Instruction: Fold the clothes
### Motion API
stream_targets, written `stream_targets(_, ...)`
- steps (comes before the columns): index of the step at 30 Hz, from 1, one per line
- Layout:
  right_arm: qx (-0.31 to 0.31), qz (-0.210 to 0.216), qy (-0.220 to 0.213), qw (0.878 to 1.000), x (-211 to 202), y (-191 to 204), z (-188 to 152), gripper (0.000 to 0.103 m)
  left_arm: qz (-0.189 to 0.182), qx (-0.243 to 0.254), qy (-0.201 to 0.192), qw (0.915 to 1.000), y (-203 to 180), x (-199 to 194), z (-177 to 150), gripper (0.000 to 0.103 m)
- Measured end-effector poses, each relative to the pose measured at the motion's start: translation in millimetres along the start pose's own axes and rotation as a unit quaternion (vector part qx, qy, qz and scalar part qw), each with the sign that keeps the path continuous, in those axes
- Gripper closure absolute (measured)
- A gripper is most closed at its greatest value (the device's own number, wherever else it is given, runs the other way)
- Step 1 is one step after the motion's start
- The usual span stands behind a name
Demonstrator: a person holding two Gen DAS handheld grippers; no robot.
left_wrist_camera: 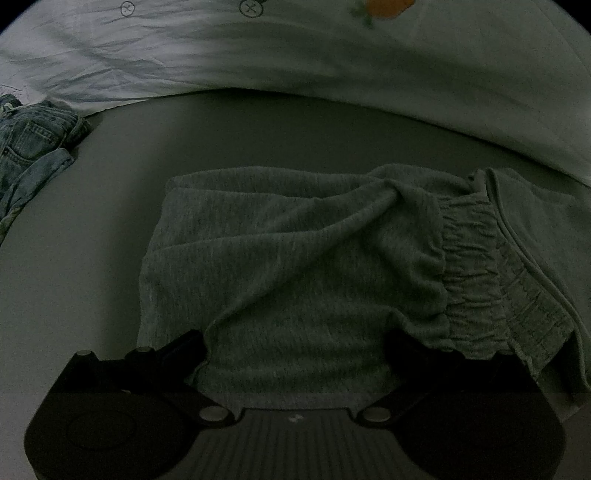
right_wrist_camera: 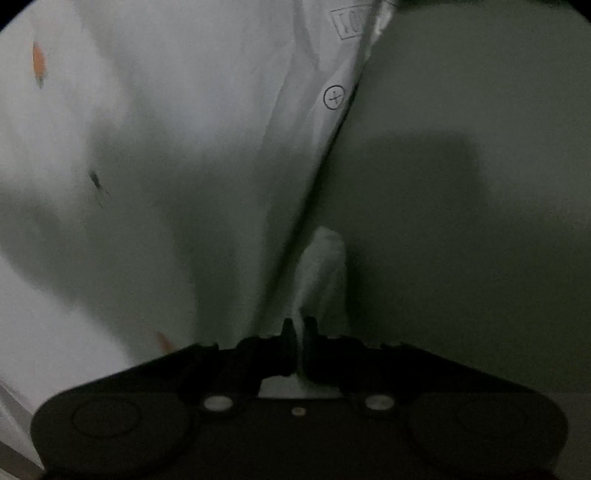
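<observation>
Grey garment (left_wrist_camera: 295,266): soft heathered jersey knit, folded into a rough rectangle on the flat grey surface (left_wrist_camera: 92,280). Gathered, ribbed elastic waistband (left_wrist_camera: 476,266) on its right side, with a thin cord or piped edge (left_wrist_camera: 517,254) running beside it. Broad soft creases cross the top layer diagonally. Seen in the left wrist view only.

Left gripper (left_wrist_camera: 295,347): black, matte, with round metal pivots. Its jaws stand wide apart, one either side of the garment's near edge; the grey fabric lies between them and partly over the right finger. The jaws are released, not pressing the cloth.

White sheet (left_wrist_camera: 258,62): thin, crisp woven cloth, finely wrinkled, printed with small circled crosses (left_wrist_camera: 252,7) and an orange motif (left_wrist_camera: 388,7). It lies beyond the grey garment, its edge curving across the surface.

Denim piece (left_wrist_camera: 29,147): faded blue, stitched seams, crumpled at the far left; left wrist view only.

Right gripper (right_wrist_camera: 301,343): black, same build. Its jaws are clenched on a thin fold of the white cloth (right_wrist_camera: 321,273), which rises as a pinched ridge just ahead of the fingertips. The right wrist view, blurred, shows the white sheet (right_wrist_camera: 166,166) to the left, with a circled cross (right_wrist_camera: 334,97), a boxed print (right_wrist_camera: 351,18) and orange marks (right_wrist_camera: 38,62), and bare grey surface (right_wrist_camera: 461,221) to the right. The grey garment is out of this view.
</observation>
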State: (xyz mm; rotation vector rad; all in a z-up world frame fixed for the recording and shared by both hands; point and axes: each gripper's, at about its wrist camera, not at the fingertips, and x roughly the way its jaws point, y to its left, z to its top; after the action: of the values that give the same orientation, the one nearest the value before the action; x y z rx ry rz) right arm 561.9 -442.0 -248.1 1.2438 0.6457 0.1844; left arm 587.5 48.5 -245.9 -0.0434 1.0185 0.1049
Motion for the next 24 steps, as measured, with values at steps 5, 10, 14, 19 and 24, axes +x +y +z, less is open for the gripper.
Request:
stream_targets(5, 0.045, 0.06, -0.002, 0.997, -2.9, 16.9, -18.2, 0.098, -0.002, 0.001, 0.006, 1.0, -0.3, -0.3, 2.3, 0.0)
stream_targets(10, 0.106, 0.129, 0.0, 0.986, -0.3, 32.9, -47.2, 0.098, -0.003, 0.0, 0.007, 1.0, -0.1, -1.7, 2.2, 0.0)
stream_targets(14, 0.149, 0.184, 0.003, 0.972, 8.5, 47.3, -75.6, 0.098, -0.014, 0.011, 0.018, 0.9997, 2.9, -0.8, 7.7, 0.0)
stream_targets(19, 0.125, 0.203, 0.036, 0.97, 23.7, 86.7, -109.3, 0.098, -0.061, -0.007, 0.015, 0.998, 22.5, -5.6, 13.3, 0.002)
stream_targets(24, 0.097, 0.208, 0.084, 0.97, 48.5, 121.6, -151.1, 0.098, -0.116, -0.072, -0.032, 0.9901, 68.3, -43.0, 15.5, 0.004)
